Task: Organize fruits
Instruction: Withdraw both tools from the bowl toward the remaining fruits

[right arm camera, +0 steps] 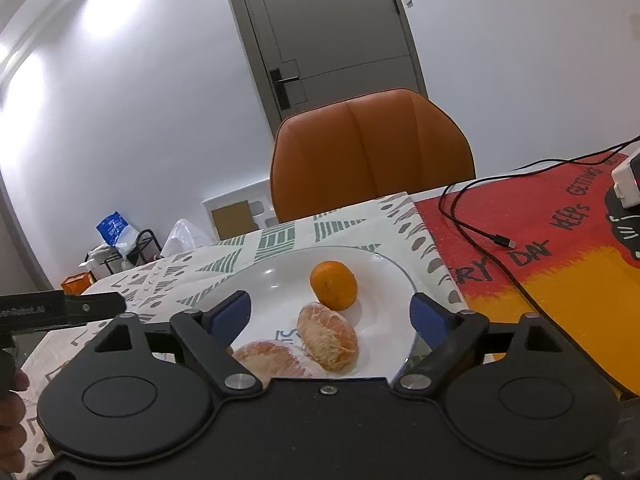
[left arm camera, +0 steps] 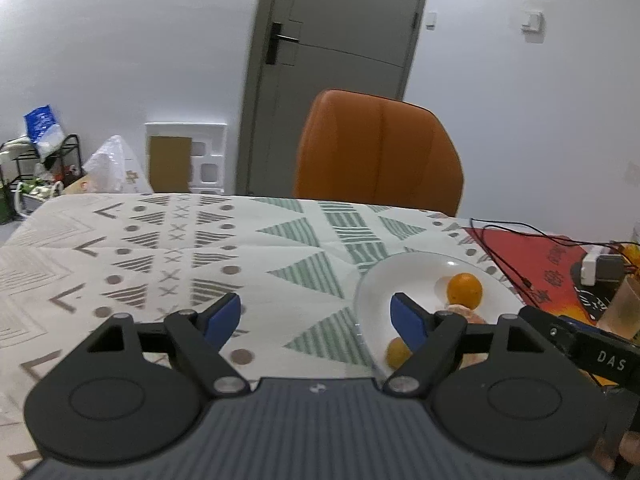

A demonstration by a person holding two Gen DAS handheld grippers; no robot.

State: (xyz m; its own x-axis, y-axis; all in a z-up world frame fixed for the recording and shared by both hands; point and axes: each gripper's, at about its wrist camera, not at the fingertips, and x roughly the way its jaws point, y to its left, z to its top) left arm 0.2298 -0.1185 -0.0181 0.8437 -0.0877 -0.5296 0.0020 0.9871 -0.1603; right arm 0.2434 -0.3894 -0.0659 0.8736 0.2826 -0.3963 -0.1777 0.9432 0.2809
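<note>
Bare cloth left of plate; cable crosses right

An orange chair stands behind the table's patterned cloth, a grey door rises beyond it in the white wall, and a red and yellow mat carries a black cable beside a white box.

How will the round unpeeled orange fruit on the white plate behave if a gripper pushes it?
The round unpeeled orange fruit would probably roll, since it sits free on the smooth white plate. Its intact peel looks firm, so it likely tolerates a squeeze better than the peeled orange fruit beside it.
</note>
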